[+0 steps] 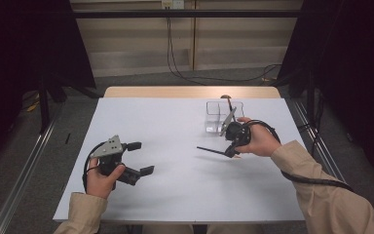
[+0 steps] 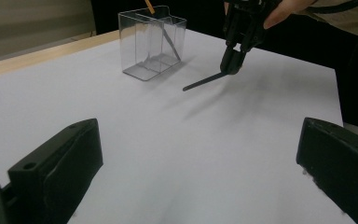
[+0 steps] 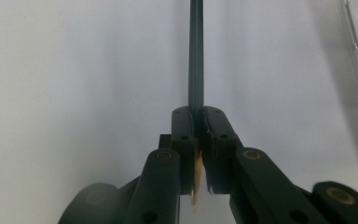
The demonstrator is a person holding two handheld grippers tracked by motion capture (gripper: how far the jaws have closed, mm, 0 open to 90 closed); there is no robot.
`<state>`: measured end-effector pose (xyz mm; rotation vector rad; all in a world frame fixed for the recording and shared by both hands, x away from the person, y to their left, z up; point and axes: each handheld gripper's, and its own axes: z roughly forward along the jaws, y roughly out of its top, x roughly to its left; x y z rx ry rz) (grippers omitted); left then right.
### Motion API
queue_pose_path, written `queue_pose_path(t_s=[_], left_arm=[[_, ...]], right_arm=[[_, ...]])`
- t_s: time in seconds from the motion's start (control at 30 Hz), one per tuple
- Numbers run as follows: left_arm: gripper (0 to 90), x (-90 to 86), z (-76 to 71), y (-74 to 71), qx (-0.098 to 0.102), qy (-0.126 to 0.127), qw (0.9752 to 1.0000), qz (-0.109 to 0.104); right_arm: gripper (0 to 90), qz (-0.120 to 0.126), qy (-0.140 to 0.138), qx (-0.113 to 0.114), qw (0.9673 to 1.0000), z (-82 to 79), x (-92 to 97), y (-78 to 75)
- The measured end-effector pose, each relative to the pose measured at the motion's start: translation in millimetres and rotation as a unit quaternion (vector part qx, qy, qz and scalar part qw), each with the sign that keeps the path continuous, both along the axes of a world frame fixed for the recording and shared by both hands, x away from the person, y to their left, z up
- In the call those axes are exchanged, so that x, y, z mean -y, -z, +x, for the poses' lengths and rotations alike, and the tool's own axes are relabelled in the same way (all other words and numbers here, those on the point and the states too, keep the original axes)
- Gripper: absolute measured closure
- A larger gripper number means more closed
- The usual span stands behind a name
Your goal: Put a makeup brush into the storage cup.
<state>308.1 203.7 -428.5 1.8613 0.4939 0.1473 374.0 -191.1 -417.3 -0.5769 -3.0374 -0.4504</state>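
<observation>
My right gripper (image 1: 232,151) is shut on one end of a thin dark stick (image 1: 210,149). The stick juts out to the left, just above the white table (image 1: 175,190). In the right gripper view the jaws (image 3: 197,115) pinch the stick (image 3: 196,56), and a pale tan tip shows behind the pads. The left gripper view shows the same stick (image 2: 204,82) slanting down from that gripper (image 2: 232,66). A clear plastic box (image 1: 220,117) with compartments stands behind it, with a slim stick leaning inside. My left gripper (image 1: 140,157) rests open at the front left, holding nothing.
The clear box (image 2: 151,44) stands near the table's far edge, where a strip of bare wood (image 1: 190,91) shows. Cables run across the floor behind the table. Dark curtains hang on both sides, and a metal rail (image 1: 24,165) runs along the left.
</observation>
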Motion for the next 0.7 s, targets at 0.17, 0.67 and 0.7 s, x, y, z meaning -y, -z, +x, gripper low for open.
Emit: queue_pose_path(t_s=[0.17, 0.67, 0.7], left_arm=[[0.0, 3.8, 3.1, -1.1, 0.004, 0.002, 1.0, -0.005], [0.0, 13.4, 11.4, -2.0, -0.003, 0.006, 1.0, 0.003], [0.0, 15.3, 12.4, -2.0, -0.007, 0.004, 0.9999, 0.01]], right_arm=[[84.1, 0.0, -0.016, 0.0, 0.9999, -5.0, -7.0, -2.3], [84.1, 0.004, -0.07, 0.003, 0.9975, -18.3, -29.7, -9.8], [84.1, 0.005, -0.073, 0.003, 0.9973, -19.2, -31.3, -10.1]])
